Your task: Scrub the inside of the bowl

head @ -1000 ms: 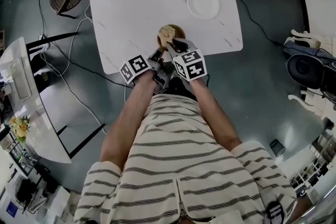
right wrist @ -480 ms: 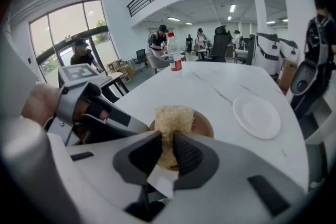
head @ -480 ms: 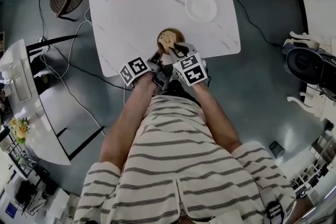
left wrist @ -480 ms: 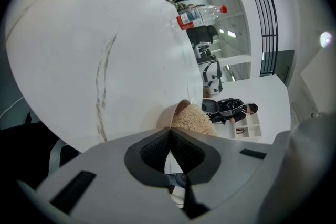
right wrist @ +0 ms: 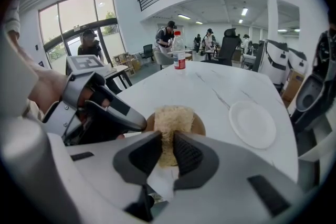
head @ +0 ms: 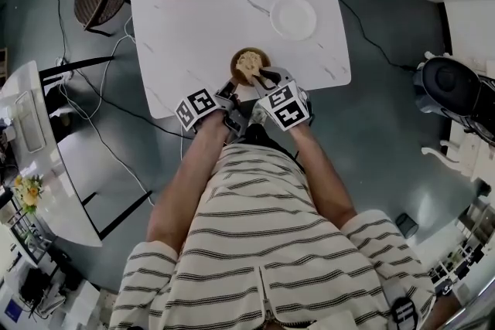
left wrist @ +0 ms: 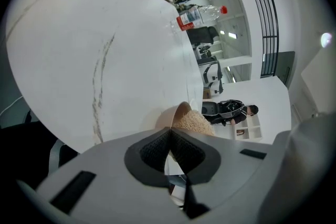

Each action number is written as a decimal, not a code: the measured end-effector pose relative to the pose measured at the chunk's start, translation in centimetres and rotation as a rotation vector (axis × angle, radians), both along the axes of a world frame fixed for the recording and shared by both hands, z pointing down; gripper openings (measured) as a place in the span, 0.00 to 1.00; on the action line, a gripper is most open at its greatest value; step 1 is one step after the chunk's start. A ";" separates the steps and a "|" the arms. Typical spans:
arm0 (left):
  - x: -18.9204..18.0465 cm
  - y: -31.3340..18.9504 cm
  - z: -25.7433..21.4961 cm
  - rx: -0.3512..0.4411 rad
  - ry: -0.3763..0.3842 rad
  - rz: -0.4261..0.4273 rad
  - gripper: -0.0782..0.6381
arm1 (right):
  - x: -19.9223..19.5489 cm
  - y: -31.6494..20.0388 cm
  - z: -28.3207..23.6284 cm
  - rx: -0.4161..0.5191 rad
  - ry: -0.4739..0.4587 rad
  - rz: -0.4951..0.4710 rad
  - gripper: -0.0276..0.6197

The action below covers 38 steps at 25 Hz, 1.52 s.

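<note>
Bowl (right wrist: 198,124) sits at the near edge of the tabletop (head: 216,4), a tan scrub pad (right wrist: 170,118) pressed inside it by the right claw (right wrist: 167,152), which is clenched on the pad to rub the inner wall. The left claw (left wrist: 169,134) looks clamped on the bowl's rim, likely to steady it.

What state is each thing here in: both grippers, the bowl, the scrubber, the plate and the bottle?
left gripper: shut on the rim of the bowl.
right gripper: shut on the scrubber.
bowl: upright on the table, held at its rim.
scrubber: gripped, its far end down inside the bowl.
plate: empty, lying flat on the table.
bottle: standing upright, red cap on.
</note>
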<state>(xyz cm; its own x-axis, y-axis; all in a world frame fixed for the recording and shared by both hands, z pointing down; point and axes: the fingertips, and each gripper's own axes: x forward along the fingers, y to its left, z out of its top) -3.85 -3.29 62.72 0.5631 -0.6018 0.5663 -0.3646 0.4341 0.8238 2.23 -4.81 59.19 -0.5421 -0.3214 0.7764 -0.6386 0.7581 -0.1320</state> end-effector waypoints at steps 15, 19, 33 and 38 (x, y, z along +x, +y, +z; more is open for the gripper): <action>0.1 0.3 -0.1 0.002 -0.013 0.008 0.12 | 1.7 -1.5 -0.4 0.046 -0.009 0.006 0.15; 0.1 0.1 -0.1 0.007 -0.011 0.013 0.12 | 1.8 -2.5 -0.8 0.070 -0.040 0.034 0.15; 0.2 0.2 -0.2 0.028 -0.017 0.048 0.12 | 0.4 -3.6 -0.5 0.044 -0.130 0.154 0.15; 0.0 0.3 -0.1 0.033 -0.024 0.050 0.12 | -0.5 -3.4 -0.3 0.025 -0.166 0.201 0.15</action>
<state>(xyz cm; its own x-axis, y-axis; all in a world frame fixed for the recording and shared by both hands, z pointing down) -3.88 -2.98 62.58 0.5795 -0.5921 0.5600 -0.4047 0.3873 0.8283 1.78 -8.23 58.85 -0.5844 -0.4539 0.6726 -0.7481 0.6224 -0.2300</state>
